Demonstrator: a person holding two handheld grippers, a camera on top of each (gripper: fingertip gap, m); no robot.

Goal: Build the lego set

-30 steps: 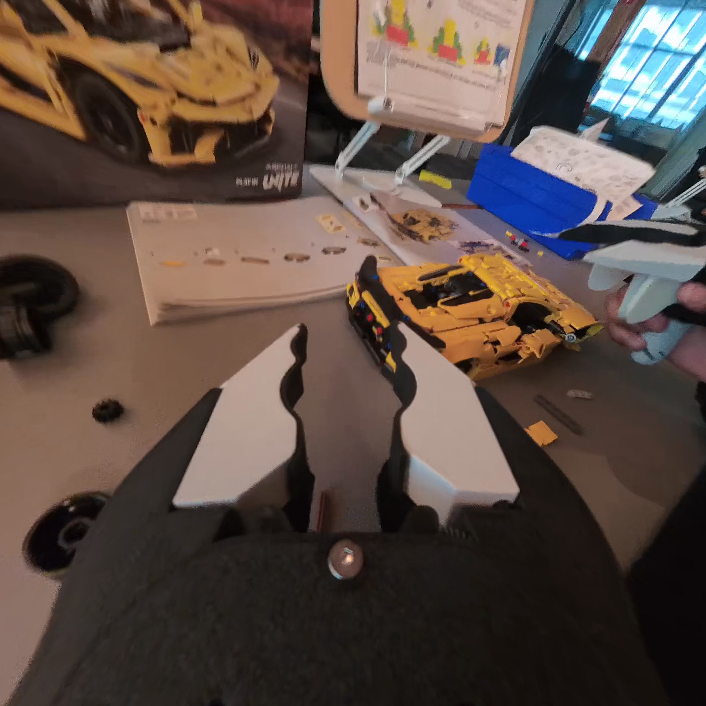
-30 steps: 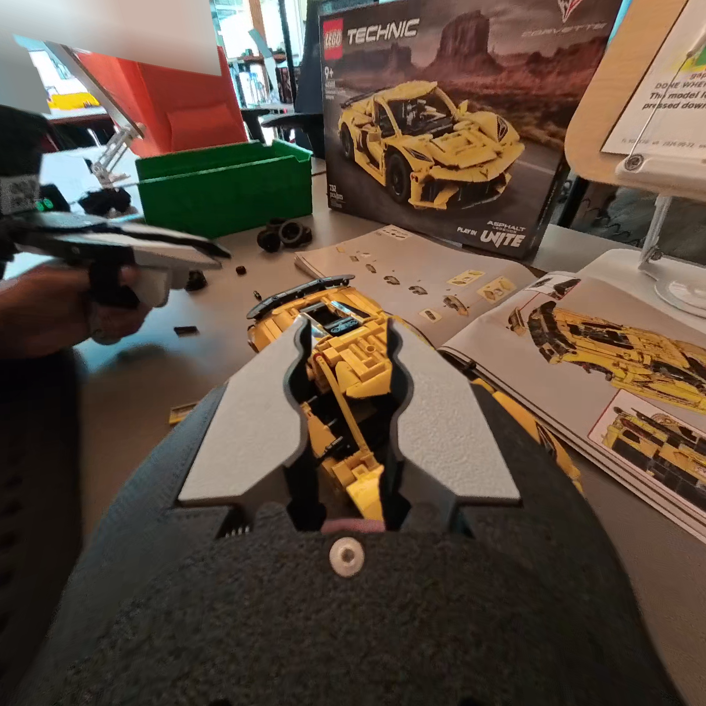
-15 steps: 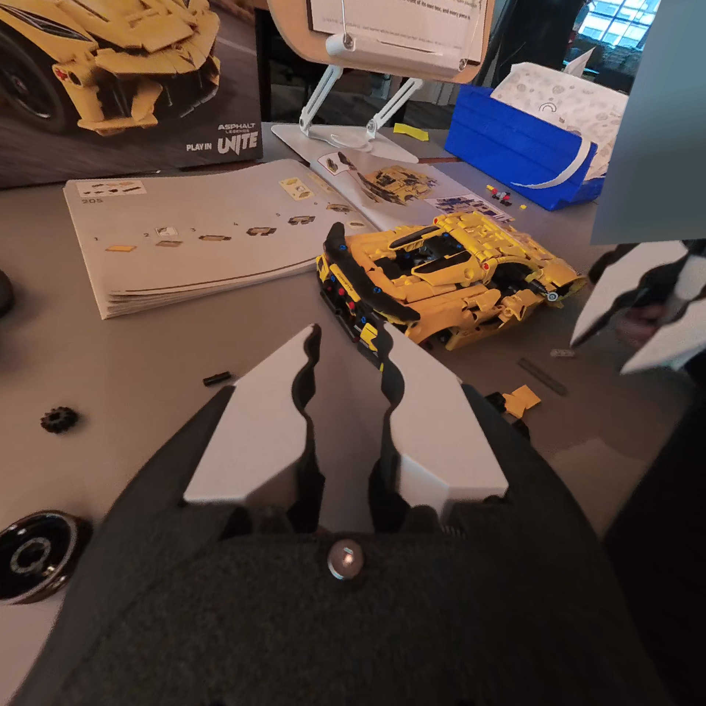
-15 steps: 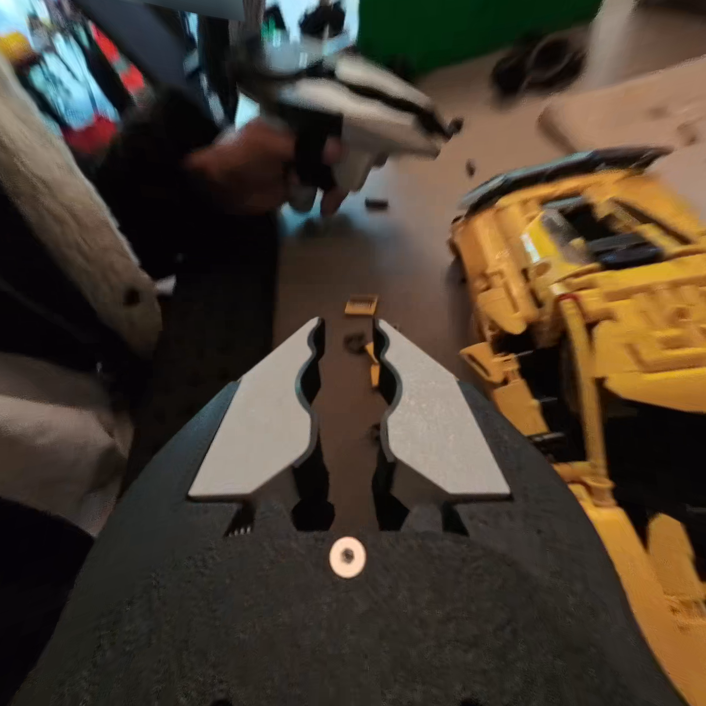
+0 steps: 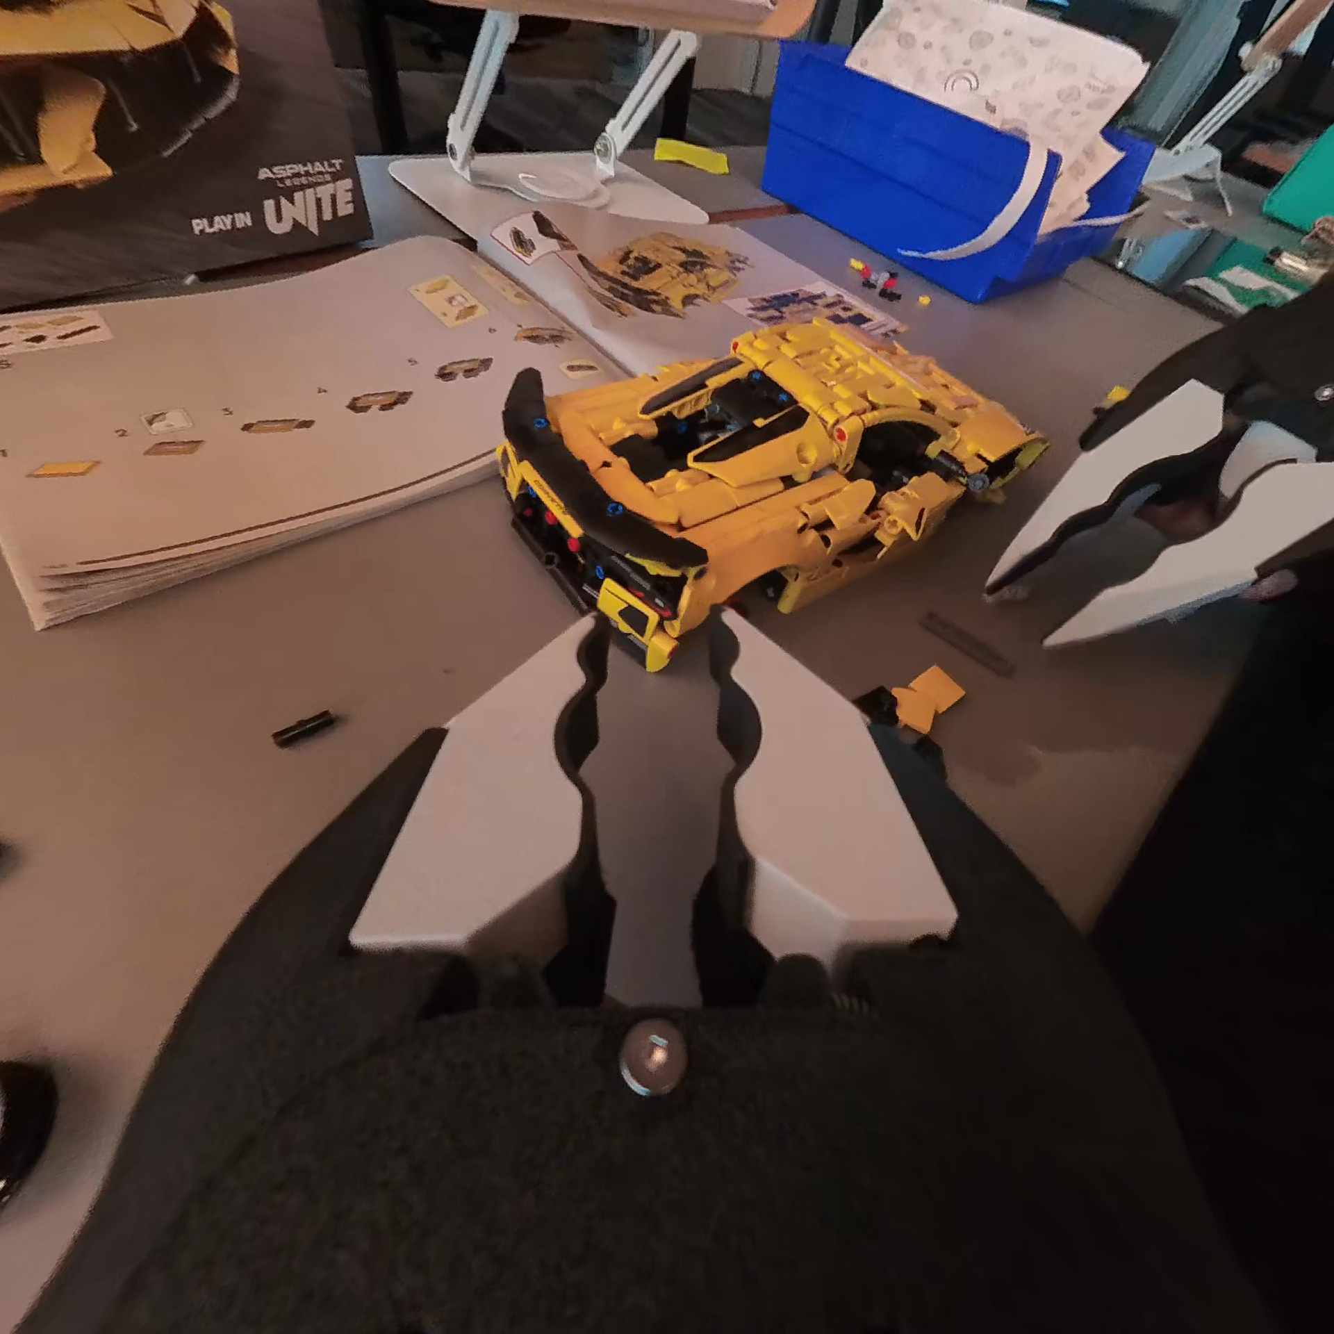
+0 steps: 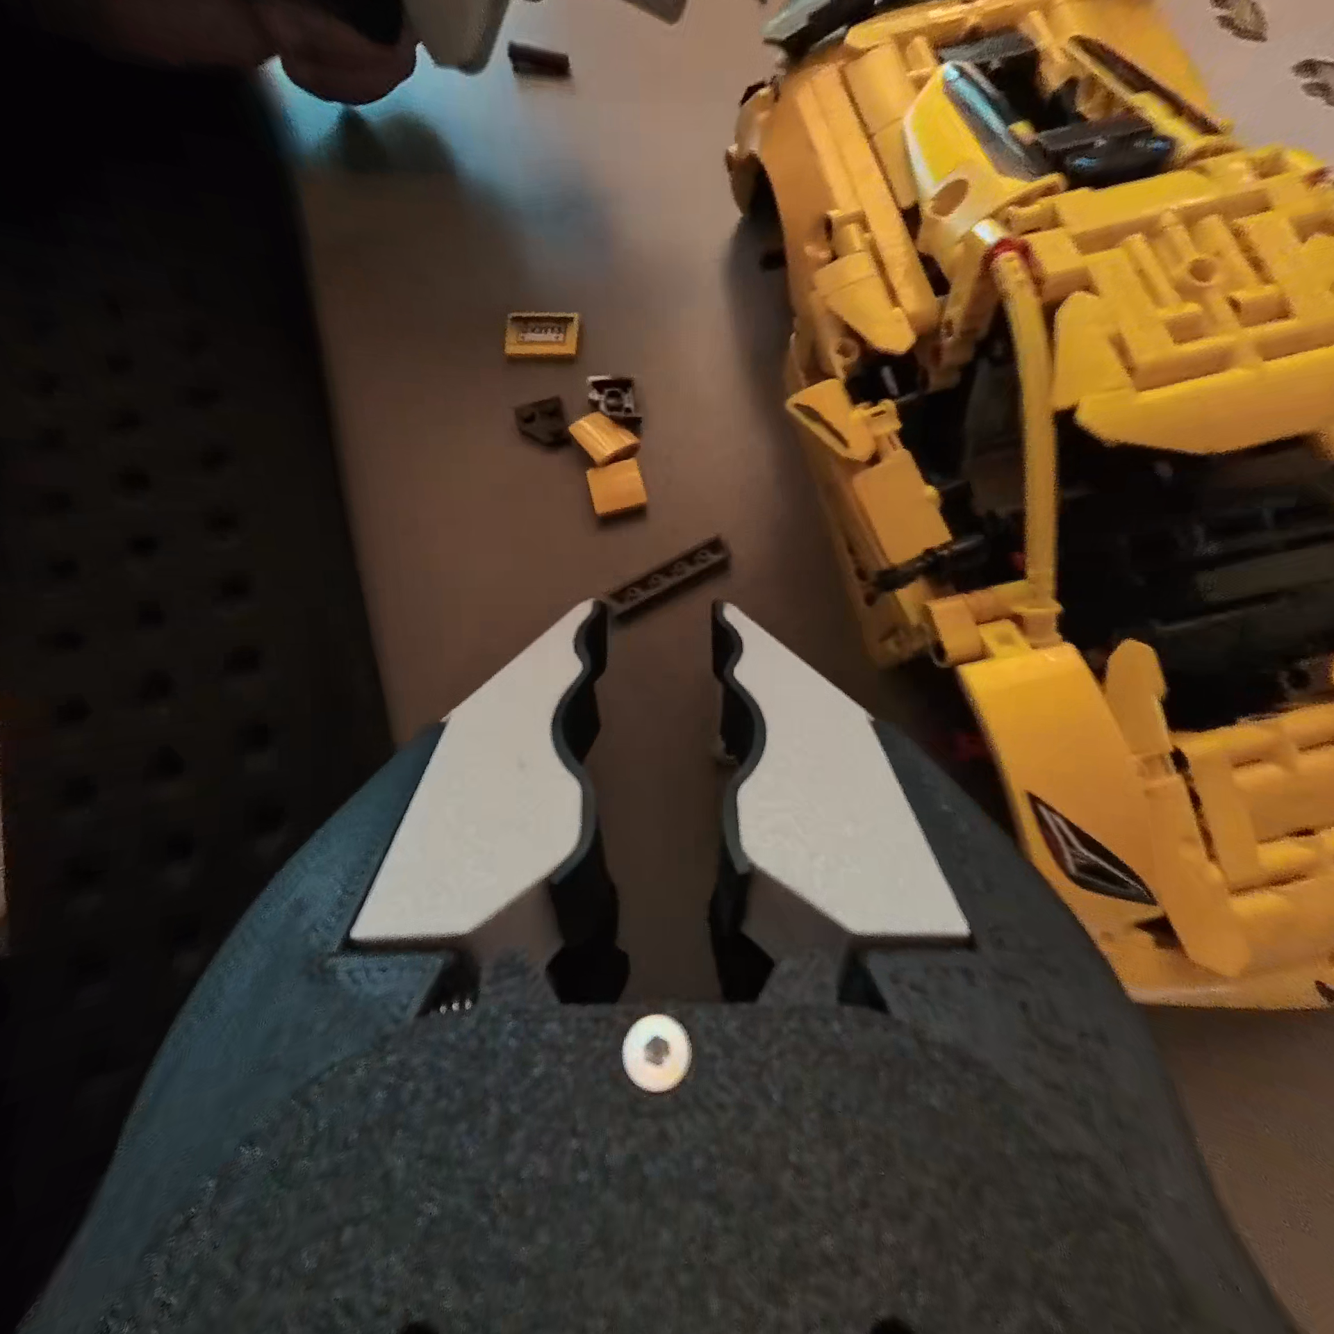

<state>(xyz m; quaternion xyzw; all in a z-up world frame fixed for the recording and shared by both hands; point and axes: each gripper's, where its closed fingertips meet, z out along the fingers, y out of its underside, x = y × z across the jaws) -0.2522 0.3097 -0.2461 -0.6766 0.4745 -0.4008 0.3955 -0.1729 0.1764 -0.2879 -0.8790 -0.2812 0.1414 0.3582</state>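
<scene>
The yellow lego car (image 5: 758, 476) stands on the grey table, with its black rear wing towards my left gripper. My left gripper (image 5: 658, 619) is open and empty, with its tips just short of the car's rear corner. My right gripper (image 6: 658, 608) is open and empty. It points down at the table beside the car (image 6: 1047, 433). It also shows in the left wrist view (image 5: 1018, 617). A thin dark grey plate (image 6: 668, 577) lies just beyond its tips. Several small yellow pieces (image 6: 616, 489) and black pieces (image 6: 543, 421) lie farther on, with a yellow tile (image 6: 543, 336) beyond them.
The open instruction booklet (image 5: 253, 433) lies left of the car, with the set's box (image 5: 144, 144) behind it. A white stand base (image 5: 548, 188) and a blue bin (image 5: 902, 166) are at the back. A black pin (image 5: 303, 727) lies to the left. Some 15 centimeters of space lies between my two pairs of fingers. The left tips stand about 9 centimeters off the yellow tile (image 6: 543, 336).
My right gripper has come off the car and swung down to the loose pieces beside it. My left gripper has moved closer to the car's rear.
</scene>
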